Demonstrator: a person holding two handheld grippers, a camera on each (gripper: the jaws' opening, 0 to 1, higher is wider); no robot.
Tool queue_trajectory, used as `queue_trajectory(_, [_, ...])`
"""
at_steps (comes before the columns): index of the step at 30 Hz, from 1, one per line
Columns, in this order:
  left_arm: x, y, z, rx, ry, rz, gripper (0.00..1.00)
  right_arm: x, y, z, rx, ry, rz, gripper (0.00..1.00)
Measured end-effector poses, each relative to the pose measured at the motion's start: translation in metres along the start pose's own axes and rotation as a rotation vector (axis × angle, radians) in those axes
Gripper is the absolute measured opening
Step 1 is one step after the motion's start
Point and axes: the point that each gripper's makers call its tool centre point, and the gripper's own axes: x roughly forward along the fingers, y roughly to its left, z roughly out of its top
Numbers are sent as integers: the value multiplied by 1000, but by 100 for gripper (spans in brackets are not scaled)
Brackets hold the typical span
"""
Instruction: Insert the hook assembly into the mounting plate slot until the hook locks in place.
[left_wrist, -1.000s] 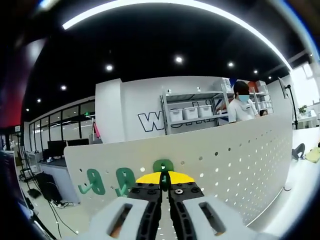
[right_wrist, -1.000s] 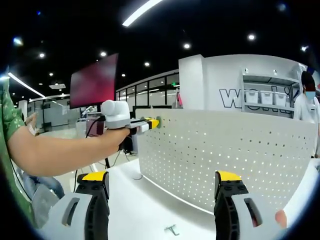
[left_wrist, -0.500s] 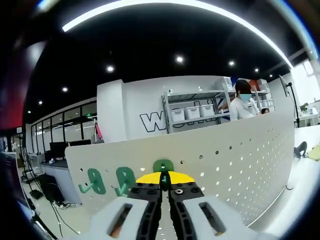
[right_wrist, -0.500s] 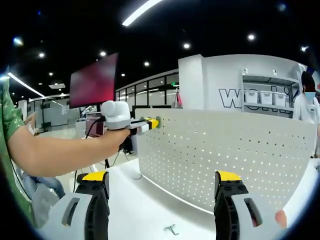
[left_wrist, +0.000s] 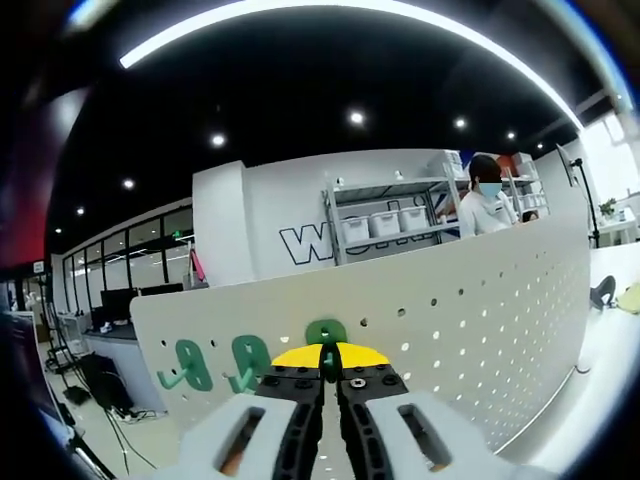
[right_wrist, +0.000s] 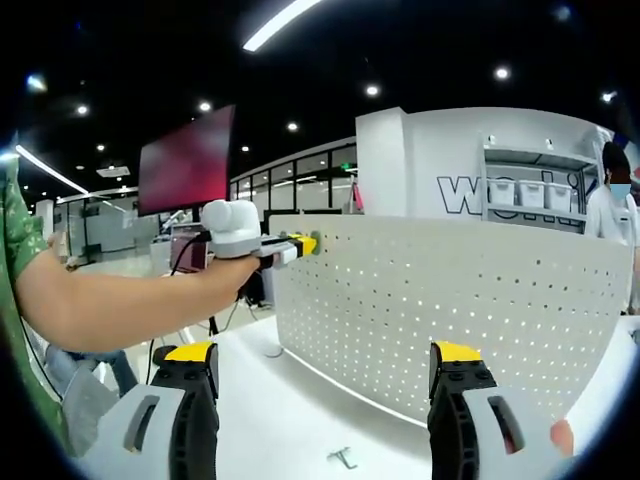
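A white perforated mounting plate (left_wrist: 470, 320) stands upright on the table. Two green hooks (left_wrist: 190, 363) (left_wrist: 249, 358) hang on its upper left part. A third green hook (left_wrist: 326, 333) sits against the plate near its top edge, and my left gripper (left_wrist: 330, 358) is shut on it, yellow tips pressed together. In the right gripper view the mounting plate (right_wrist: 450, 300) spans the middle, and the left gripper (right_wrist: 297, 246) meets its top left corner, held by a bare arm. My right gripper (right_wrist: 325, 385) stands open and holds nothing, well short of the plate.
A small metal hook (right_wrist: 344, 458) lies on the white table (right_wrist: 280, 410) between the right jaws. A person in white stands by shelving (left_wrist: 385, 222) behind the plate. A red screen (right_wrist: 188, 160) stands at the far left.
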Motion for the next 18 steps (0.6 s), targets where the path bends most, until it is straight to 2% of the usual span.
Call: queue_trajectory(18, [-1, 0, 0, 19, -10, 10, 3, 0, 0, 0, 0, -1, -2, 89])
